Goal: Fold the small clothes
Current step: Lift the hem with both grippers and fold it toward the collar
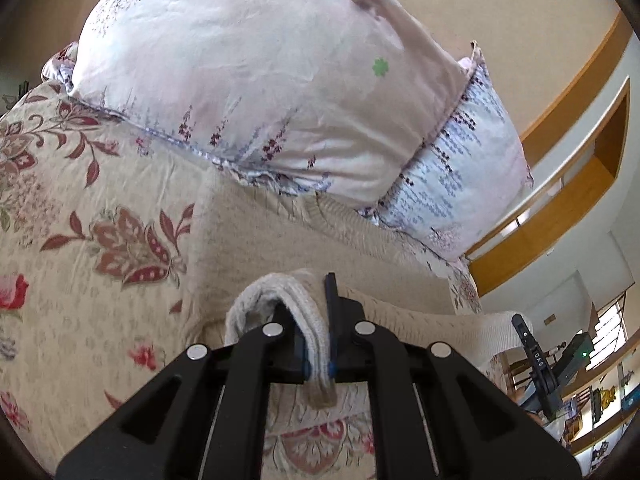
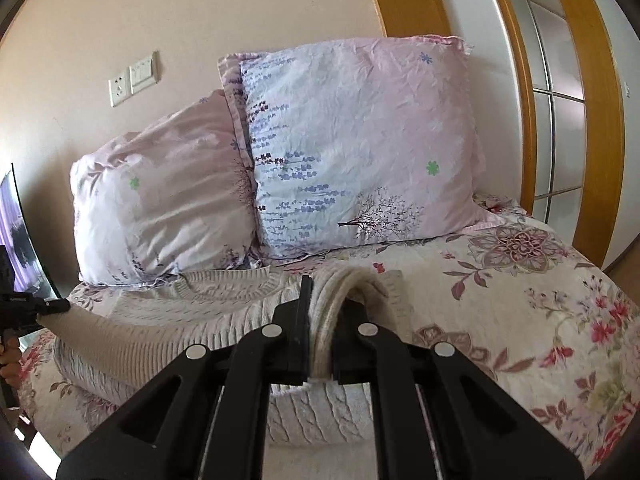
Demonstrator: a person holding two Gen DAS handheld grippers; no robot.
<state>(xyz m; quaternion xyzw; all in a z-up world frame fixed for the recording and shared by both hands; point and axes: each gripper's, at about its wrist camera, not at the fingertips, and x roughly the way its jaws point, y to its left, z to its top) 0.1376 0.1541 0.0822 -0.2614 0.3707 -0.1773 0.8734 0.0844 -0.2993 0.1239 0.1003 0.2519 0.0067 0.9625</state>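
Observation:
A cream knit sweater point(image 1: 280, 240) lies on a floral quilt, its neckline toward the pillows. My left gripper point(image 1: 316, 332) is shut on a ribbed edge of it, lifted clear of the bed. In the right wrist view my right gripper point(image 2: 324, 320) is shut on another ribbed fold of the sweater point(image 2: 200, 312). The held edge stretches between the two grippers as a taut band over the rest of the garment. The right gripper point(image 1: 524, 332) shows at the right of the left wrist view. The left gripper point(image 2: 52, 306) shows at the far left of the right wrist view.
The floral quilt point(image 2: 520, 300) covers the bed. Two pale pink pillows point(image 2: 360, 140) point(image 2: 160, 200) lean on the wall just behind the sweater. Wall sockets point(image 2: 134, 78) sit above them. A wooden door frame point(image 2: 520, 80) stands at the right, and shelves point(image 1: 600, 380) show beyond the bed.

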